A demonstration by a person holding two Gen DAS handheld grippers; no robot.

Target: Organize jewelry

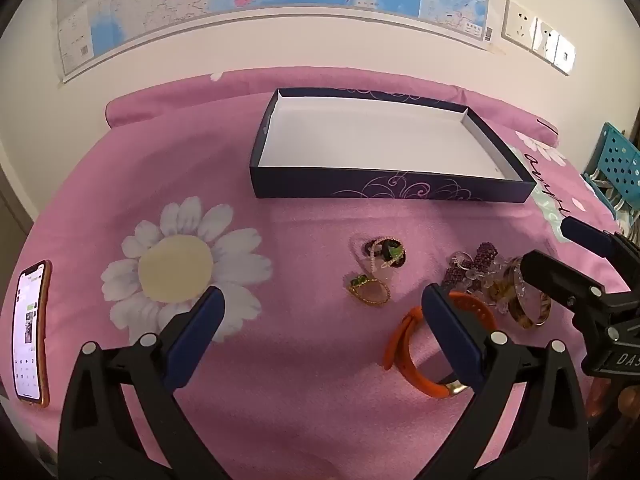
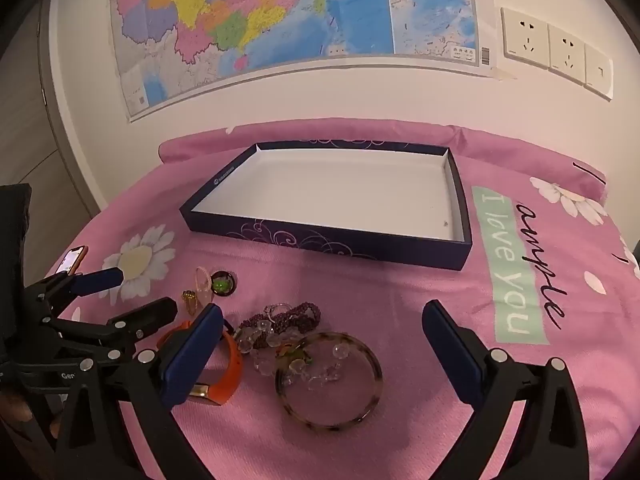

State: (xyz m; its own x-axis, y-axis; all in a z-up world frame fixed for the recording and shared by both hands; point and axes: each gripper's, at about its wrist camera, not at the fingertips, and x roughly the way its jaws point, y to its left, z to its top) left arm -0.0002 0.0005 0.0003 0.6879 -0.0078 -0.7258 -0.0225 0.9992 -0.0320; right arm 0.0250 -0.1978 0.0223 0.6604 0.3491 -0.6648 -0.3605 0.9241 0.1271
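The left hand-held gripper (image 1: 322, 312) and right hand-held gripper (image 2: 322, 330) gape empty; its finger hides part of the orange band (image 1: 404, 354); the clear beads (image 2: 276, 342) tangle indistinctly on the bed (image 1: 304, 420).

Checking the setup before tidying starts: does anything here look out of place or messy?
The purple bead strand, clear crystal beads and mottled bangle lie tangled together; a lit phone lies apart on the pink bedspread.

Bare pink blanket (image 2: 400, 288) between jewelry heap (image 2: 288, 332) and dark box (image 2: 320, 240), box wall low, interior unobstructed.
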